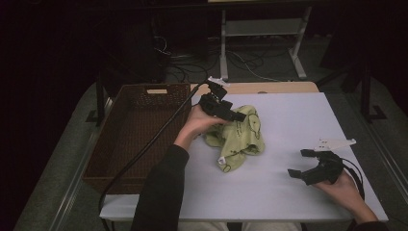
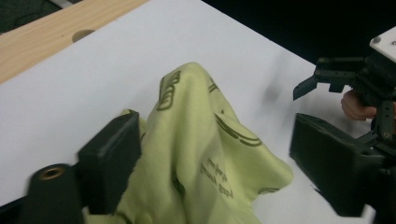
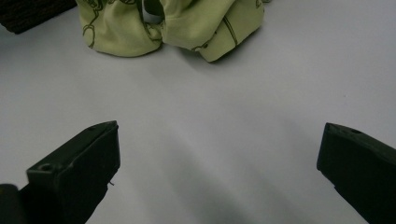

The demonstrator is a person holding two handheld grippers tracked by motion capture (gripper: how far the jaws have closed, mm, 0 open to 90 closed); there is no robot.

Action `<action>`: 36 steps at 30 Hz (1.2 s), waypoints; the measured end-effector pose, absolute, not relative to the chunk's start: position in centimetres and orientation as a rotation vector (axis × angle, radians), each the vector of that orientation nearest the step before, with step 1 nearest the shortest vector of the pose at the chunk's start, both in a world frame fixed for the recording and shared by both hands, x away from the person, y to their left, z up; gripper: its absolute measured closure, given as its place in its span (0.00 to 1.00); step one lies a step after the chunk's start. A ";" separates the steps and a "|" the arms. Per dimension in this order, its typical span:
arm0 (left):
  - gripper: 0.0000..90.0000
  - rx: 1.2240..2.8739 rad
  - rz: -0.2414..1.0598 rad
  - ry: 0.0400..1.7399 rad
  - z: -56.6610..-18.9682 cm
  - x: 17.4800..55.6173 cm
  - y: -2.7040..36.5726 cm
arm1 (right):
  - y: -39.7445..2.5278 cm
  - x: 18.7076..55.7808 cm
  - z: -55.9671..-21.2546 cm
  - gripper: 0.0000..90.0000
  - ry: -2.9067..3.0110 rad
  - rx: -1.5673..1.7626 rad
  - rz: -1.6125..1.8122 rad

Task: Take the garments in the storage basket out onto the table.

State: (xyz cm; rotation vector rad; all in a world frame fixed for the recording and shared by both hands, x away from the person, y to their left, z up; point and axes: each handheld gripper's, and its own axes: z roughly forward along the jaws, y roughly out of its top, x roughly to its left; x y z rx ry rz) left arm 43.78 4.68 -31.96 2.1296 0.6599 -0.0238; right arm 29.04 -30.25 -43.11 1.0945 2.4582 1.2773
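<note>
The place looks like a lab or recording room rather than a home. A white table (image 1: pixel 288 144) with a bare wooden strip (image 1: pixel 269 87) along its far edge stands in a dark room. Behind it, loose cables (image 1: pixel 240 60) run across a grey floor (image 1: pixel 269 70) beneath a pale metal frame (image 1: pixel 262 29). A person's hands hold cabled black grippers instead of ordinary tools.

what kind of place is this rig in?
Probably a lab or workshop set up for data collection, not a home. A plain white table holds a green cloth beside a brown basket, and behind it loose cables lie on a dark floor by a metal frame.
</note>
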 end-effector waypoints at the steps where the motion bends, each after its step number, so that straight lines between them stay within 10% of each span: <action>1: 0.12 2.126 -0.021 0.665 -31.8 43.7 4.7 | -30.2 29.0 -43.1 0.00 2.459 1.096 1.278; 5: 0.00 2.167 0.028 0.681 -31.4 43.3 4.8 | -30.2 29.1 -43.1 0.00 2.459 1.097 1.279; 36: 0.00 2.140 0.101 0.674 -29.4 40.7 11.0 | -30.2 29.1 -43.1 0.00 2.464 1.095 1.278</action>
